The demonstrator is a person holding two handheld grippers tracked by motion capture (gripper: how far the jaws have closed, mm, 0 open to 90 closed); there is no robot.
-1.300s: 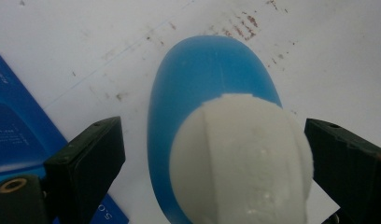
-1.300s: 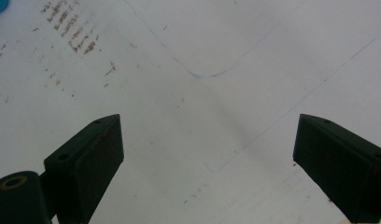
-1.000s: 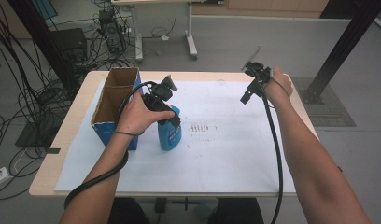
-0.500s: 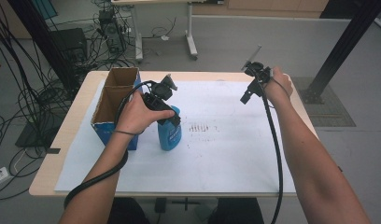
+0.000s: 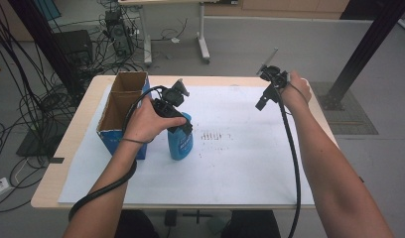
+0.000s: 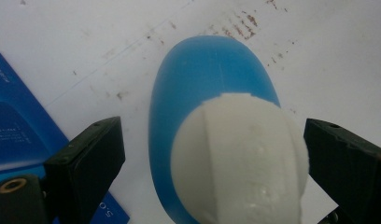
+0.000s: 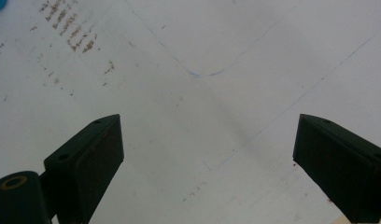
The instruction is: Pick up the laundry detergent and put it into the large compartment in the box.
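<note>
My left gripper [image 6: 212,154] straddles the blue plastic bottle's white cap [image 6: 240,154], jaws wide, ungrasped; the right gripper [image 7: 207,154] idles, spread, near the table's far right corner.

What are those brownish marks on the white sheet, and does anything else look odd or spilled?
A patch of small brownish specks stains the white paper just right of the blue bottle; it looks like dried spatter, though what it is cannot be told. The bottle stands upright, the cardboard box sits square, and nothing looks spilled.
</note>
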